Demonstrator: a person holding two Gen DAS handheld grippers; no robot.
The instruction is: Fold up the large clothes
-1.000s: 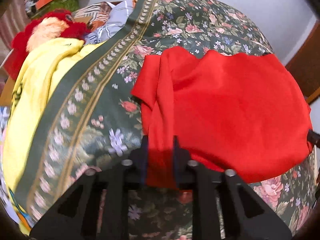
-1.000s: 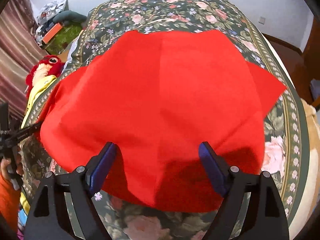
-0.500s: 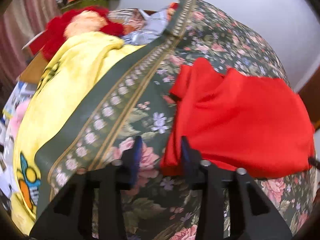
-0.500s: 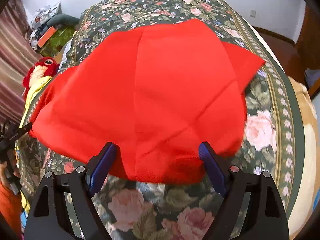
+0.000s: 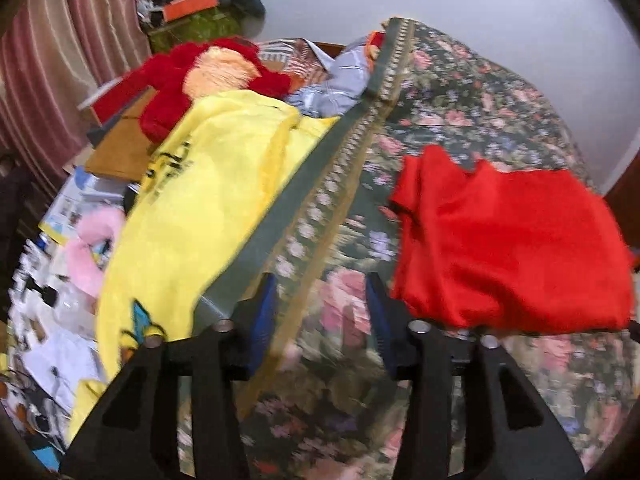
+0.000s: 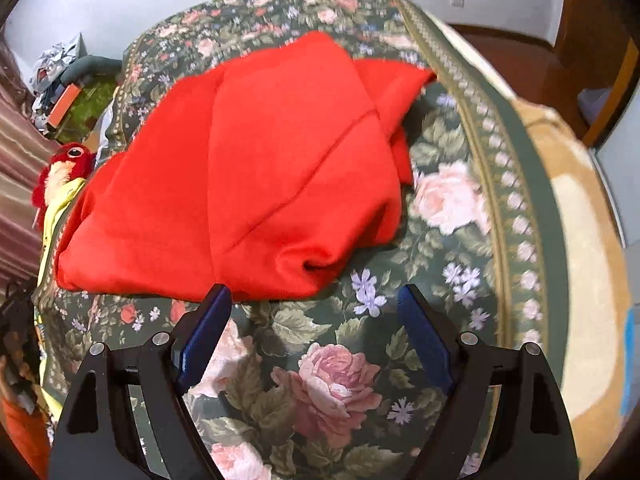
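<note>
A: Red garment (image 6: 248, 168) status?

B: Lying folded on the floral bedspread (image 6: 332, 364), nothing holding it. In the right wrist view it fills the middle of the bed, near edge bunched into a rolled fold, one sleeve-like flap sticking out far right. In the left wrist view the same red garment (image 5: 508, 248) sits right of centre, flat on the bedspread (image 5: 332, 380).

A: Order by size, what else?

B: Bedspread first: dark green with pink roses, pale flower border strip running along its edge. Then a yellow cloth (image 5: 208, 208) with printed graphics, hanging off the bed's left side. Beyond that, a red plush toy (image 5: 208, 76) with a peach face, far left. Same plush toy (image 6: 60, 172) peeks in at the left edge of the right wrist view. Pink fluffy item (image 5: 94, 252) lower left, over scattered papers; blurry.

A: Tongs?

B: Left gripper (image 5: 320, 300) spread apart, empty, blue pads over bare bedspread just left of the garment's near corner. Not touching it. Right gripper (image 6: 316, 308) also spread wide, empty; its left pad tip sits right at the garment's near hem, can't tell whether it touches. Right pad is over bare flowers.
</note>
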